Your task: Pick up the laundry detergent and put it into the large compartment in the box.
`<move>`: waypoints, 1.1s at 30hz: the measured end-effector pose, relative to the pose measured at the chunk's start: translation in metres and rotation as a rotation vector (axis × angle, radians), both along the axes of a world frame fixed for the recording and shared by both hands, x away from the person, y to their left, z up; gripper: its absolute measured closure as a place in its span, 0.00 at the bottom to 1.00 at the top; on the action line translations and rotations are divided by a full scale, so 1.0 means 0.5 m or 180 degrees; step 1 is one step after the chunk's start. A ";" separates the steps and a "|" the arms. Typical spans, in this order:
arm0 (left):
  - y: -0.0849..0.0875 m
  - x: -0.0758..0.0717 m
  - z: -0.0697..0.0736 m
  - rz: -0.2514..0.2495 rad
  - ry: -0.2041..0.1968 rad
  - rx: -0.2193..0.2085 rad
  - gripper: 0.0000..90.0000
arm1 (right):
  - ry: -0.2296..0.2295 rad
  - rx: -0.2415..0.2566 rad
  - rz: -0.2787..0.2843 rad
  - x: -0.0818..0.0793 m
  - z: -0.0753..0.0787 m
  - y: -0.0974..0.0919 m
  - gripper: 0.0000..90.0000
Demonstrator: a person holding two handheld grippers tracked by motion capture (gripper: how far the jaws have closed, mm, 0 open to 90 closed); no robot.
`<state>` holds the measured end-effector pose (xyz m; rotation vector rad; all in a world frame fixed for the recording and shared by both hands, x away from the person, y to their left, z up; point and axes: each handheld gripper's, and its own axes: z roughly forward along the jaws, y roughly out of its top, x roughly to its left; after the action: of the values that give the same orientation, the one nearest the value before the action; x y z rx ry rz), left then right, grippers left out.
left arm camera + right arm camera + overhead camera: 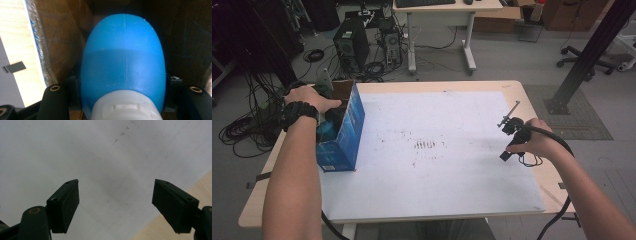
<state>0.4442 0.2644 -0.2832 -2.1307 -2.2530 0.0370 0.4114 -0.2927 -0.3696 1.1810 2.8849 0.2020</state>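
Grey floor with cables and PC towers behind, wooden table (512,90) up front with a white sheet (432,165) covering most of it. At the table's left edge the left gripper (331,120) is down inside an open blue box (343,137), the person's left hand (309,100) on top of it. Left gripper view: jaws clamped on both sides of a blue bottle (123,65), bottle sitting squarely between them, its white cap (125,106) nearest the camera and its rounded end pointing away into the box; brown cardboard wall just beyond and to either side of the bottle. Mid-sheet: some dark smudges (427,145), well apart from both grippers. At the sheet's right edge the right gripper (510,120) is held in the right hand (532,142), cable trailing off toward the person. Right gripper view: right jaws wide apart, nothing between them, bare sheet ahead of the tips, a corner of wood past the right-hand jaw.
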 end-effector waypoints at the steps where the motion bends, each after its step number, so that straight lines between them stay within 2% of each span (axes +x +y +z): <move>1: 0.000 0.000 0.000 0.0000 0.0002 0.0000 0.42 | 0.0003 -0.0001 -0.0002 0.000 0.000 0.000 0.24; 33: -0.004 -0.002 -0.004 -0.0010 -0.0033 0.0027 0.41 | 0.0007 0.0020 -0.0017 -0.001 -0.006 -0.003 0.24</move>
<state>0.4435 0.2625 -0.2853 -2.1354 -2.2512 0.0163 0.4106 -0.2942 -0.3725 1.1904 2.8849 0.2101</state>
